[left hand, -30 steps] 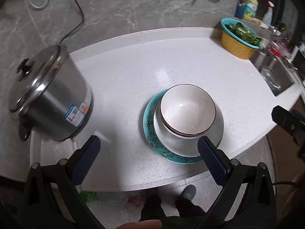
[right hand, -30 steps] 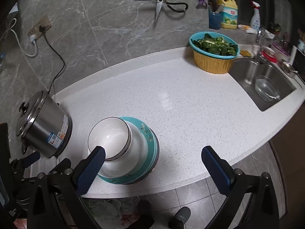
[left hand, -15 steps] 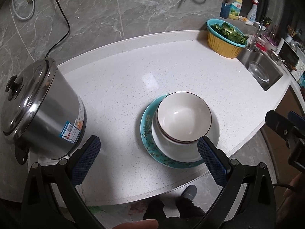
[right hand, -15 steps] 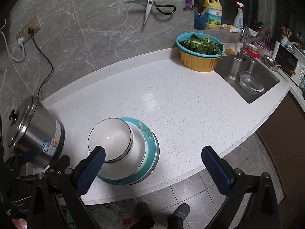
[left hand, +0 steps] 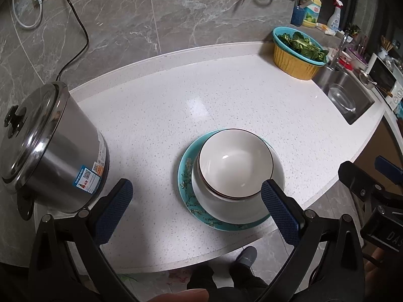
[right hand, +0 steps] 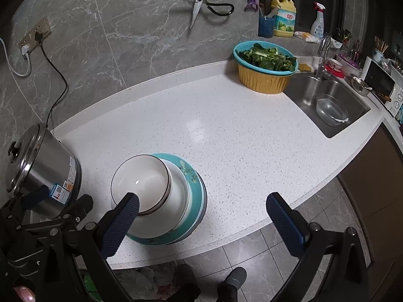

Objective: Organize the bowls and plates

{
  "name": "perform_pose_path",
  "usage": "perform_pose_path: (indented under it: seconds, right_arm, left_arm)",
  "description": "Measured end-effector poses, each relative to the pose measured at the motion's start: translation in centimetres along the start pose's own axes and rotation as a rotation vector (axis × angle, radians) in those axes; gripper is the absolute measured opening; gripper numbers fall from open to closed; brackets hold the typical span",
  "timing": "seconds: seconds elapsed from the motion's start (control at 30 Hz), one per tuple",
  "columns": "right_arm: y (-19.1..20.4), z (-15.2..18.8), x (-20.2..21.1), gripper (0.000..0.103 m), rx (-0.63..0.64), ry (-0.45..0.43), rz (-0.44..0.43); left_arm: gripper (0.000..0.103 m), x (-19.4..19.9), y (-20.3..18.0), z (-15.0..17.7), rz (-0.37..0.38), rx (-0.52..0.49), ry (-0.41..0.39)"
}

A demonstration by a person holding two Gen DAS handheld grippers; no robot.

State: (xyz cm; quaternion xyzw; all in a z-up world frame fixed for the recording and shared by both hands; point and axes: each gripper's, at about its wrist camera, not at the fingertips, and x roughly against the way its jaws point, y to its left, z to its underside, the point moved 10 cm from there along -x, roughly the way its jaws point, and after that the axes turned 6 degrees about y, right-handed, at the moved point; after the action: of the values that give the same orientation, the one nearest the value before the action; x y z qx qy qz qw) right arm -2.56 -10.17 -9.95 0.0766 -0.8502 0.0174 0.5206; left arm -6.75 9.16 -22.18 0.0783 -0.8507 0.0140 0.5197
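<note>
A white bowl with a dark rim [left hand: 235, 162] sits in a larger white bowl [left hand: 226, 205], stacked on a teal floral plate [left hand: 186, 176] near the front edge of the white counter [left hand: 163, 115]. The stack also shows in the right wrist view [right hand: 141, 180]. My left gripper [left hand: 195, 206] is open and empty, raised above and in front of the stack. My right gripper [right hand: 201, 211] is open and empty, raised to the right of the stack; its body shows in the left wrist view [left hand: 365, 183].
A steel pot with lid [left hand: 47, 148] stands left of the stack. A yellow and teal basket of greens [right hand: 265, 69] sits at the back right beside the sink [right hand: 327, 100] holding a glass bowl. Scissors [right hand: 201, 2] hang on the wall.
Both grippers have drawn back and up from the counter, so more of the kitchen shows. The stack and pot have not moved.
</note>
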Motion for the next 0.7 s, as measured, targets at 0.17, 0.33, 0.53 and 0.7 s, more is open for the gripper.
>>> perform_pose_path:
  seconds: [0.17, 0.33, 0.53, 0.7]
  right_arm:
    - [-0.38, -0.23, -0.29, 0.103, -0.001, 0.003, 0.008]
    - [-0.51, -0.22, -0.49, 0.103, -0.006, 0.009, 0.013]
    - [-0.63, -0.15, -0.68, 0.103, -0.006, 0.018, 0.022]
    - [-0.63, -0.06, -0.72, 0.103, -0.005, 0.024, 0.025]
  left_arm:
    - [0.103, -0.05, -0.06, -0.12, -0.006, 0.004, -0.003]
    - [0.103, -0.04, -0.12, -0.13, -0.005, 0.002, -0.002]
    - [0.103, -0.07, -0.25, -0.18, -0.008, 0.000, -0.002]
    - [0.103, -0.13, -0.11, -0.19, -0.010, 0.003, -0.002]
